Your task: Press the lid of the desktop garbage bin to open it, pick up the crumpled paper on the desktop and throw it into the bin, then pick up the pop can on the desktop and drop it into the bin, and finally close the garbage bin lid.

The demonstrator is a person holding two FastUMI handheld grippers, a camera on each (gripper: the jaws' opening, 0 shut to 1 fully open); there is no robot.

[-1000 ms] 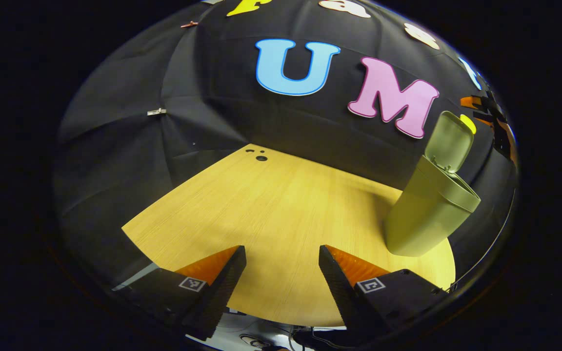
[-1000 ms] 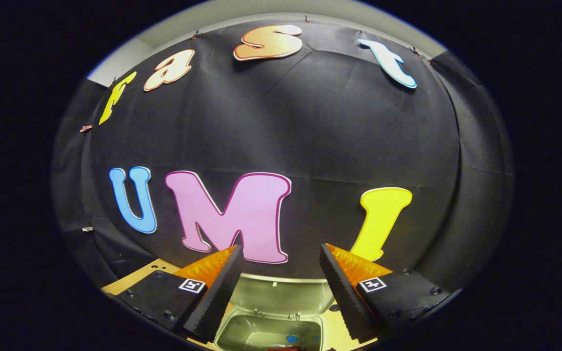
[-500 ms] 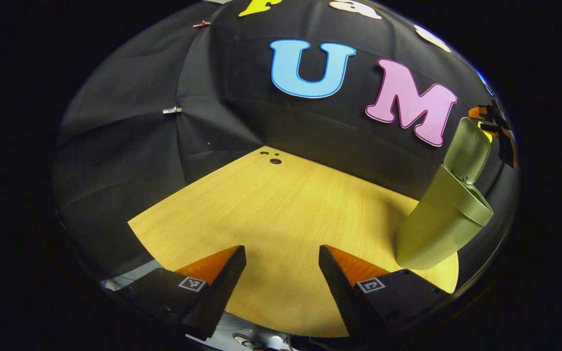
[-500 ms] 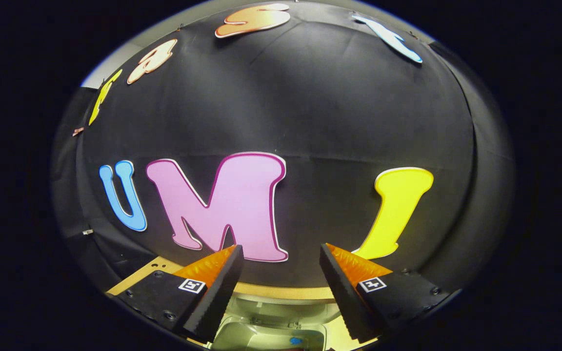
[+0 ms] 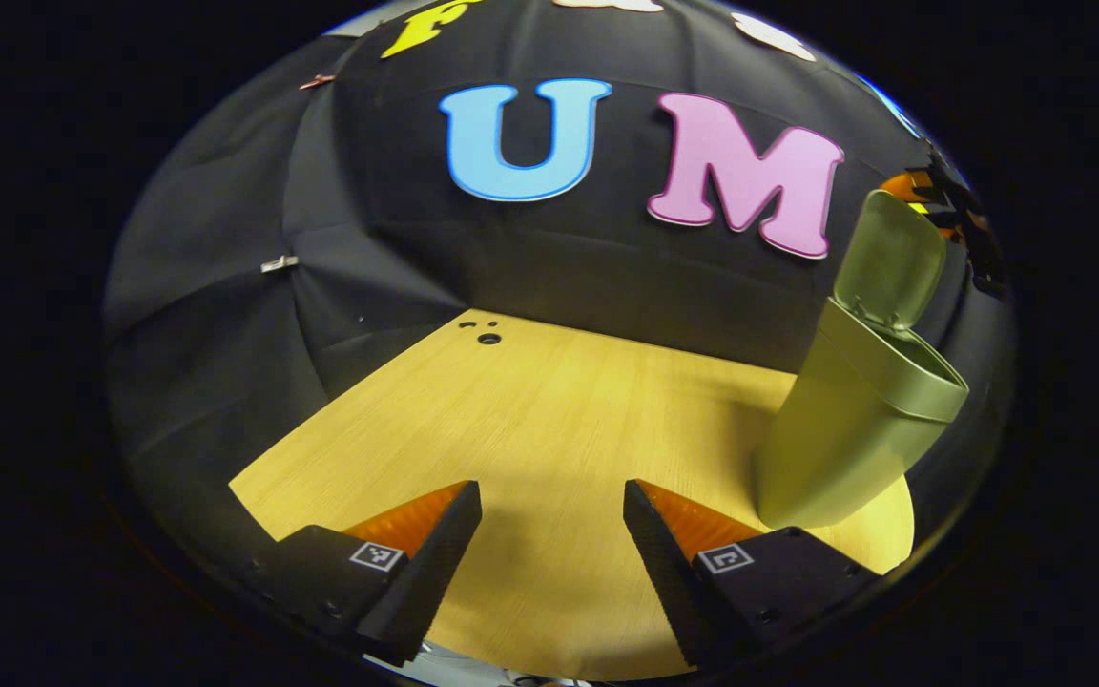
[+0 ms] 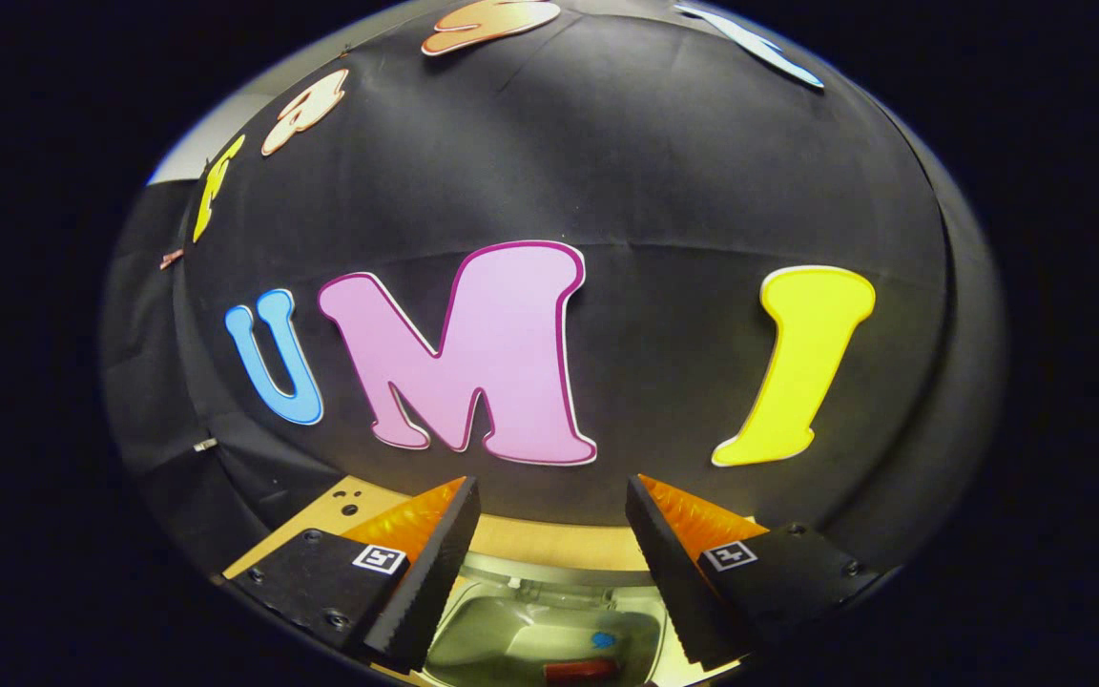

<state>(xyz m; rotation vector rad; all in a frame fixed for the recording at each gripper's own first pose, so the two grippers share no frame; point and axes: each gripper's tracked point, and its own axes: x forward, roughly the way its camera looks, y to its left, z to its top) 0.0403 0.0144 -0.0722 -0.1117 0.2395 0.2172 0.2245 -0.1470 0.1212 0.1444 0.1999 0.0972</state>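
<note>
Desktop garbage bin (image 5: 845, 429): olive-green plastic, tall, narrowing toward its base, standing upright on the wooden desktop (image 5: 549, 429) near the desktop's right edge in the left gripper view. Lid (image 5: 891, 258): same olive green, hinged at the bin's back rim, swung up and open, standing nearly vertical above the opening. In the right gripper view the bin's open mouth (image 6: 540, 634) is seen from above, with the raised lid at its far rim. Pop can (image 6: 580, 671): red, lying inside the bin near the bottom. A small blue patch (image 6: 604, 640) lies inside the bin beside the can; what it is cannot be told.
</note>
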